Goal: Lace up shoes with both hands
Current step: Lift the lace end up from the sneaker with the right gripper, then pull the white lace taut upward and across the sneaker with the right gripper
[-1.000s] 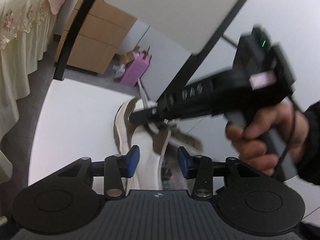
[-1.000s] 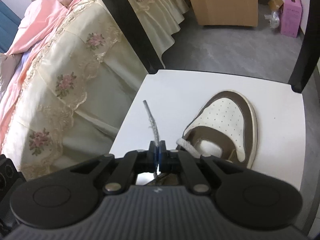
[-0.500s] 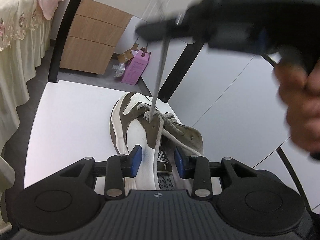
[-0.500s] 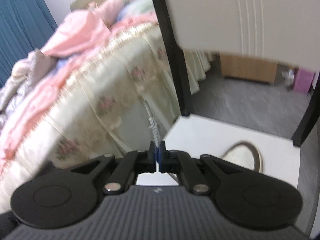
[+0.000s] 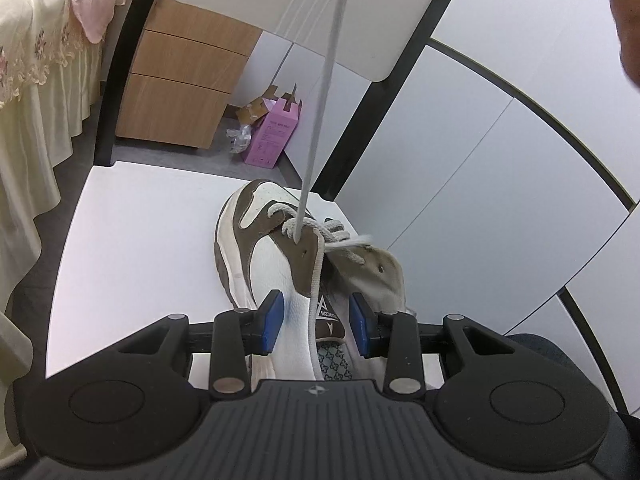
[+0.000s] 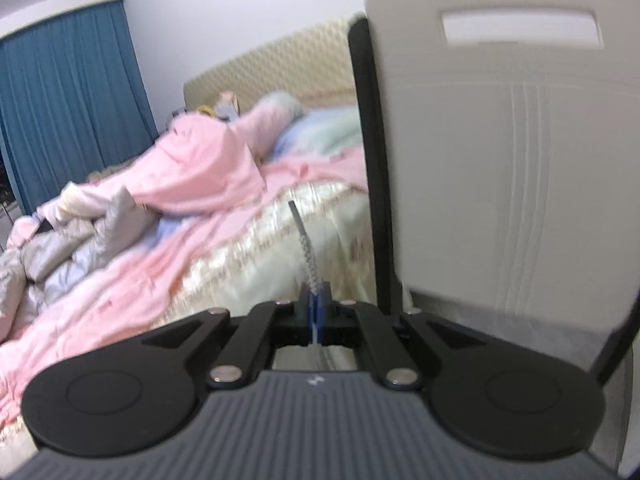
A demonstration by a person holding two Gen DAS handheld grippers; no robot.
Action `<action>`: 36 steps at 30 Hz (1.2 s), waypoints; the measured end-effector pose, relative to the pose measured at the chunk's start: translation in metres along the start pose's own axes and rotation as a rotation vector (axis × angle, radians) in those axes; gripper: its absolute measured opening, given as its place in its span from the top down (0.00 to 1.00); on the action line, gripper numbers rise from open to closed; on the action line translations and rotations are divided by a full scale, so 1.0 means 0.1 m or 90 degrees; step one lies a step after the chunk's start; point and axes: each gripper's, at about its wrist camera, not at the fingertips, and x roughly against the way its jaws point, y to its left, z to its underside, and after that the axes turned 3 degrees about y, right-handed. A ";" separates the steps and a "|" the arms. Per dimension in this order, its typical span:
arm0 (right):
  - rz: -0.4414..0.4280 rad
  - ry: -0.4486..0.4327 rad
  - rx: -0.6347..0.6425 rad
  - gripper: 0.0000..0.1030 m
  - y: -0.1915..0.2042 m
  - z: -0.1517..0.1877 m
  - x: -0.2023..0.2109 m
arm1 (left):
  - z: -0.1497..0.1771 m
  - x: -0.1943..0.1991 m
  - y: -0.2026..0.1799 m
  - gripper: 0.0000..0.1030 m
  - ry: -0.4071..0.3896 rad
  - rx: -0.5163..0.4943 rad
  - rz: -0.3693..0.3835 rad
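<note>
1. We find the brown-and-white low-top leather sneaker [image 5: 256, 256] lying on the seat of a white plastic chair with black frame [image 5: 132, 216], which serves as the surface; its toe points away from the left camera.

2. The left claw [image 5: 316, 320] stands partly spread. Its blue pads [image 5: 272, 320] sit either side of the sneaker's heel and collar; we cannot tell whether they press on it. We judge this hand is placed to brace the shoe against an upward pull.

3. The right claw [image 6: 315, 308] is pressed together on the flat grey-white woven shoelace [image 5: 324, 92], pinching it just below its stiff tip, which sticks out beyond the pads.

4. In the left view the shoelace runs taut from an eyelet on the brown eyestay straight up and out of the top of the frame. We judge the lace is being drawn through that eyelet to take up slack; upper eyelets remain empty, so the lacing is partly done.

5. The left view alone shows the shoe, the eyelet, the taut run and a loose lace end across the tongue. It does not show the right claw.

6. The right view alone shows the pinch itself. It shows no shoe, only the chair back, a bed with pink bedding [image 6: 200, 184] and blue curtains [image 6: 72, 100], blurred.
</note>
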 end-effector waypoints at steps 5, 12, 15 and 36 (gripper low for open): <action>-0.013 -0.009 0.005 0.98 0.06 -0.13 -0.03 | -0.01 -0.01 0.03 0.62 0.003 0.013 0.004; 0.012 0.039 0.005 0.96 0.04 0.13 -0.12 | -0.03 -0.04 0.06 0.60 0.009 0.024 -0.003; 0.032 0.067 0.005 0.95 0.01 0.28 -0.15 | -0.02 -0.04 0.06 0.60 0.009 0.025 -0.006; 0.174 0.142 -0.221 0.61 -0.69 2.03 0.21 | 0.07 -0.01 -0.06 0.60 0.004 0.013 -0.050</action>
